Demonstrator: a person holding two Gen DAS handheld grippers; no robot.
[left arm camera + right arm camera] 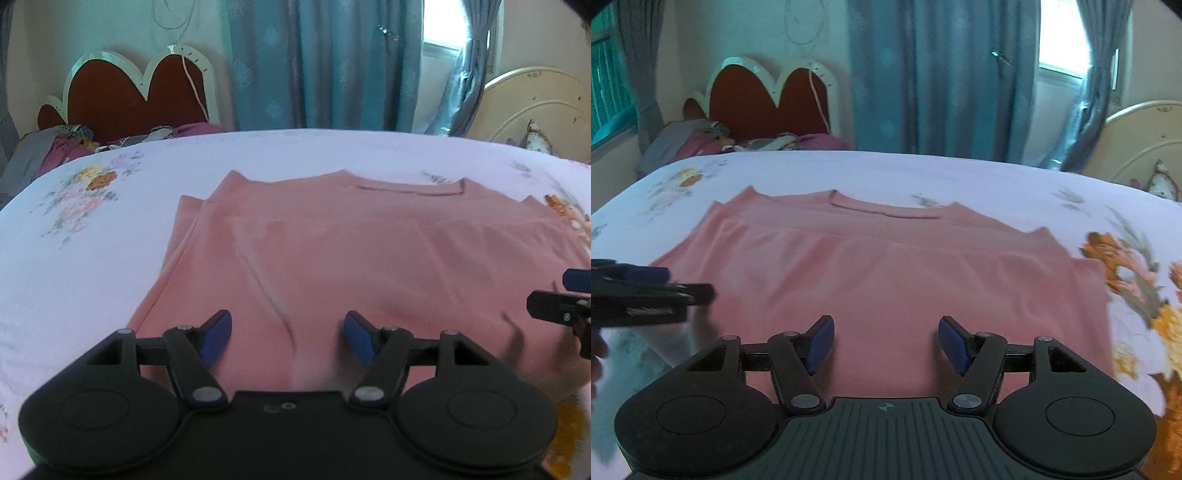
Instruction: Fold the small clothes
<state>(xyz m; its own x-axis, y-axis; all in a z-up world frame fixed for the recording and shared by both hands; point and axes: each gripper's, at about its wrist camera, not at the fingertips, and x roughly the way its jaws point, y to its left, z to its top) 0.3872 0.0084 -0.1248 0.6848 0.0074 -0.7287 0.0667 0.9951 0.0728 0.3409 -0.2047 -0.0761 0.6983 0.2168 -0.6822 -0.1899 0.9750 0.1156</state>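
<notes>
I am holding my left gripper (pixel 287 338) low in the frame with its blue pads apart and nothing between them. My right gripper (pixel 885 341) is likewise standing apart and empty. The pink shirt (pixel 351 258) is lying flat across the middle of both views, neckline toward the far edge, sleeves tucked in at the sides. It is resting on a bed (pixel 92 258) covered by a pale floral sheet (pixel 1015 184). A red heart-shaped headboard (pixel 122 99) is showing at upper left, with crumpled clothes (pixel 62 144) piled below it. Teal curtains (pixel 325 62) are hanging at top centre, a bright window (pixel 1060 40) at upper right, and a cream headboard (pixel 543 107) at right.
</notes>
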